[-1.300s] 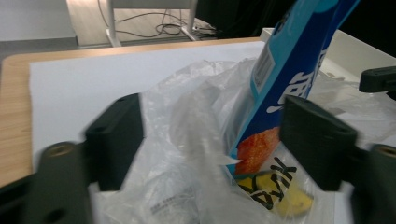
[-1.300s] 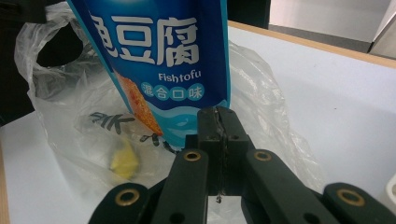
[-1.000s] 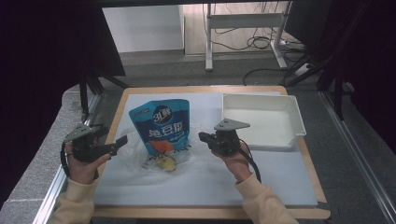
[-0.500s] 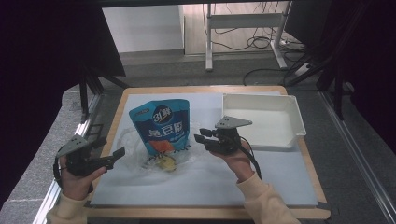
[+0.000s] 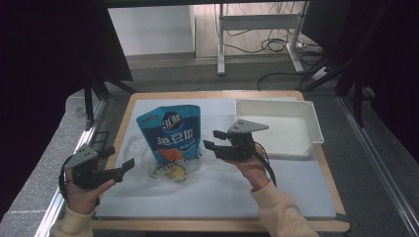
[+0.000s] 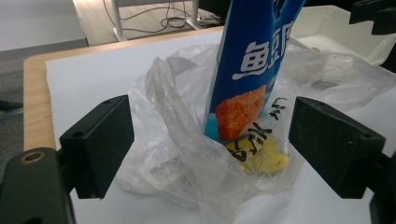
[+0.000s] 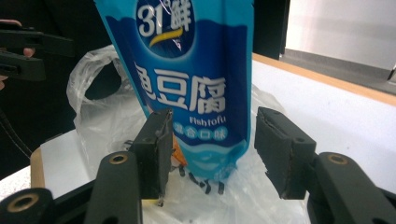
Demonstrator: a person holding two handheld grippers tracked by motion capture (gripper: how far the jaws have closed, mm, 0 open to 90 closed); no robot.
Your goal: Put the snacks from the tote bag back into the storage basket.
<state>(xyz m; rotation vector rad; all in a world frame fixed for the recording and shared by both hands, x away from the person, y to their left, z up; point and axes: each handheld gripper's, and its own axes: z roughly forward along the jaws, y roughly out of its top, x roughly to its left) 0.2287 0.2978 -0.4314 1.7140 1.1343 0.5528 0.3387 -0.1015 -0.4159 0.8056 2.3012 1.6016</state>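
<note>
Jaws of right gripper (image 5: 212, 139) apart, have just been opening; fish tofu pouch (image 5: 171, 134) sits ahead of them, pads not pressing it. Left gripper (image 5: 118, 167) jaws also apart, empty, near the bench's left edge, aimed at clear plastic bag (image 5: 143, 158). Pouch lies on the bench mat with its bottom end tucked in the bag, left of white tray (image 5: 311, 123). Risk: thin bag film slips or tears if pinched shallow; pouch could slide out and drag the bag along.
</note>
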